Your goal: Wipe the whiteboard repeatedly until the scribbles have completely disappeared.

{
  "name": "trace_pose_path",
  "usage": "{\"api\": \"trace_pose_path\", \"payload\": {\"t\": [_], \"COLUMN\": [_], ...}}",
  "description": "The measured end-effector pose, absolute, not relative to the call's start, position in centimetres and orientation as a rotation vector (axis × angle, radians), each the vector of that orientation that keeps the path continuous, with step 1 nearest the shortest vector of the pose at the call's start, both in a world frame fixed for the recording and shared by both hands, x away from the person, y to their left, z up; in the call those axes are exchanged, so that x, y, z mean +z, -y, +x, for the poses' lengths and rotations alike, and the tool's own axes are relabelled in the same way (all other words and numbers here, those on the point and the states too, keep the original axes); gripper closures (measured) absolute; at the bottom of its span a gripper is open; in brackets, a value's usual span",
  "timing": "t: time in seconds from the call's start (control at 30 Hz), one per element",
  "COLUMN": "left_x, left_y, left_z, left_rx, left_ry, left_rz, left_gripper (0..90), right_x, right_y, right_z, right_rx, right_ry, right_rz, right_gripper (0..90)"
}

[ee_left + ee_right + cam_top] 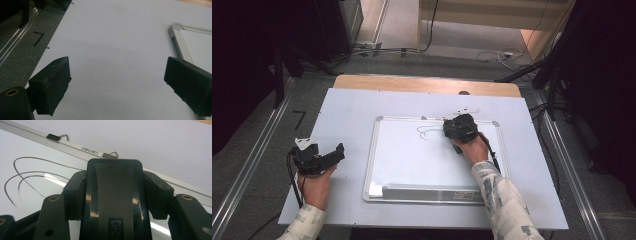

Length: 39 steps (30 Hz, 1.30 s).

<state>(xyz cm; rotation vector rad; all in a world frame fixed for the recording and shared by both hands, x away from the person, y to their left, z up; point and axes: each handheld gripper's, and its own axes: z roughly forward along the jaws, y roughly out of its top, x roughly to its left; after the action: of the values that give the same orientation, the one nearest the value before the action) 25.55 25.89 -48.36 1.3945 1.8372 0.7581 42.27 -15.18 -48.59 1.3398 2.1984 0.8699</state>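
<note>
1. Sleeved forearms enter the high view from the bottom edge. The person's left hand (316, 186) lies on the white table (347, 107) and holds the left gripper (337, 151) tilted up and toward the whiteboard (422, 165), its jaws spread wide with nothing between them.
2. Farther up in the same view, the right hand (473, 149) reaches forward over the whiteboard's far right part, wrist bent down, and the right gripper (458, 128) sits on the board surface just right of the curved pen lines (428, 132).
3. Whiteboard placement: its long axis runs left to right across the table, between the two grippers, with its tray edge toward the person.
4. Left gripper view: both black jaws stand far apart over bare table; the whiteboard's metal corner (176, 27) lies ahead and beside the jaw at the picture's right.
5. Right gripper view: the jaws clamp a black eraser (115, 195) from both sides. Its long axis runs along the jaws, away from the camera, and its rounded far end points at the board's top frame (75, 146).
6. Ahead of that end, two metal hanger clips (111, 153) sit on the frame; the pen lines (27, 176) curve on the board to the gripper's left side.
</note>
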Motion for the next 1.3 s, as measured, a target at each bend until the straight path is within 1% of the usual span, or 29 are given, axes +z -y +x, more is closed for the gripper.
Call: {"api": "trace_pose_path", "payload": {"t": [1.3], "left_x": [-48.4], "left_y": [-26.0], "left_z": [25.5], "left_rx": [0.753], "left_ry": [-1.834], "left_rz": [1.396], "left_gripper": [7.3], "right_x": [-48.7], "right_y": [9.0], "right_z": [41.8], "right_rx": [0.924], "right_ry": [-2.318], "right_rz": [1.193], "right_gripper": [38.6]}}
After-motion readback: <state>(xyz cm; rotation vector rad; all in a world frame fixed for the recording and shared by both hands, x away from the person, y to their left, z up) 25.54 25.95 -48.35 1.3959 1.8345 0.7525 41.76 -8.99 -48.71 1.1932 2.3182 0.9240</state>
